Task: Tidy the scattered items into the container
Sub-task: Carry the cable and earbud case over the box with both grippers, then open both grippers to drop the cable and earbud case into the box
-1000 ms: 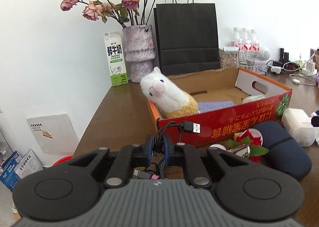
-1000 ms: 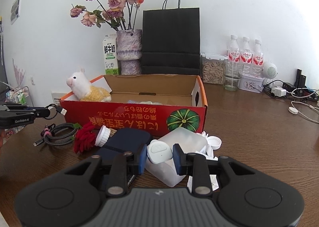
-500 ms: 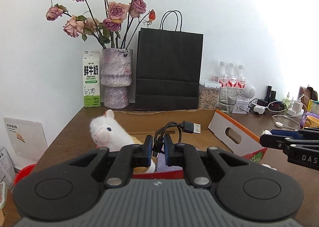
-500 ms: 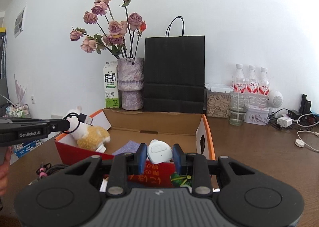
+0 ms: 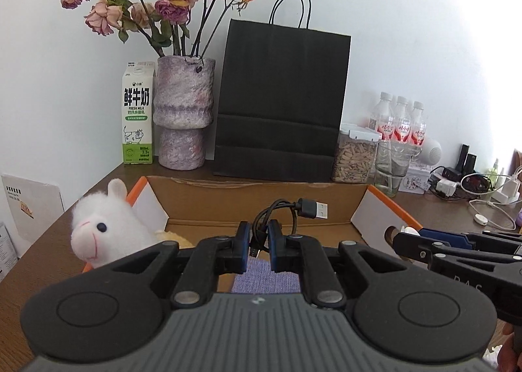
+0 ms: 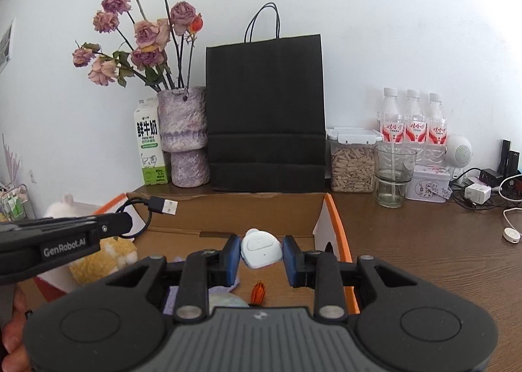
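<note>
A: Legible writing is logged first. "FRESH MILK" is read under Chinese characters on the milk carton (image 5: pixel 137 113); "GenRobot.AI" is printed on the left gripper (image 6: pixel 125 226) as seen from the right wrist view.

B: Containers?

A: An open cardboard box (image 5: pixel 261 200) with orange rims is noted on the table (image 6: pixel 424 251). A white alpaca plush (image 5: pixel 104 231) is seen at its left end, a lavender cloth (image 5: pixel 266 279) on its floor, and a small orange item (image 6: pixel 258 292) beside the cloth. A clear jar (image 6: pixel 352 163) is filled with pale seeds; a glass (image 6: pixel 393 173) is placed next to it.

B: Task items relative to the fingers?

A: A coiled black USB cable (image 5: pixel 287 212) is clamped between the nearly closed fingers of the left gripper (image 5: pixel 259 249), its plug projecting above the box. A white rounded device (image 6: pixel 261 248) is pinched between the fingers (image 6: pixel 290 261) of the right gripper (image 6: pixel 261 259), likewise held over the box interior.
</note>
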### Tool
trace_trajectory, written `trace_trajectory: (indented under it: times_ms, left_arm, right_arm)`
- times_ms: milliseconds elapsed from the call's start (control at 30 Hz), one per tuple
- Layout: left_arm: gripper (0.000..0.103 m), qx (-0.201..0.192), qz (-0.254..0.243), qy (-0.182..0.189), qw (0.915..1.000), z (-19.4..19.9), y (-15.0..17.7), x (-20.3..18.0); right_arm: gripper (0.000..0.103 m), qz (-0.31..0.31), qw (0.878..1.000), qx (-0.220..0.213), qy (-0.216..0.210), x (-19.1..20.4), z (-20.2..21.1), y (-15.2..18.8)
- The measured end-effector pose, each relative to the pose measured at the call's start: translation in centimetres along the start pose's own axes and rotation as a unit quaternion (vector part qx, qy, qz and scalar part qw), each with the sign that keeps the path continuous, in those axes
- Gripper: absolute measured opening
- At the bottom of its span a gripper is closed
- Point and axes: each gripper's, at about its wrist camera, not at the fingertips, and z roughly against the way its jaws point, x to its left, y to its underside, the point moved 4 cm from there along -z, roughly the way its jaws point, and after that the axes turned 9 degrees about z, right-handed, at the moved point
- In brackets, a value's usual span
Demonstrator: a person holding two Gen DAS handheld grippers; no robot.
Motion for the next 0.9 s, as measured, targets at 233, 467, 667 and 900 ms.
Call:
trace_trajectory:
  times_ms: [233,467,667,900]
  left_arm:
    - [0.012,0.019,-0.004,-0.007,0.9998,-0.6,1.1,0.3]
    - [0.012,0.02,-0.013,-0.009,0.9997,-0.6,1.5,0.2]
    - [0.022,0.01,-0.021,-0.006,0.9997,0.1,1.7,-0.1]
    - [0.103,-0.047,-0.012,-0.033,0.9983,1.9,1.1,0.1]
  right_arm:
    - [0.027,0.001,1.0,0.01,0.0,0.3,-0.2,0.8]
    - [0.027,-0.001,1.0,0.011,0.0,0.3,0.0,1.0]
    - [0.068,-0.003,1.0,-0.003,0.003,0.2,0.7,0.9]
    - [0.102,-0.009,0.999,-0.03,0.005,0.2,2.1,0.6]
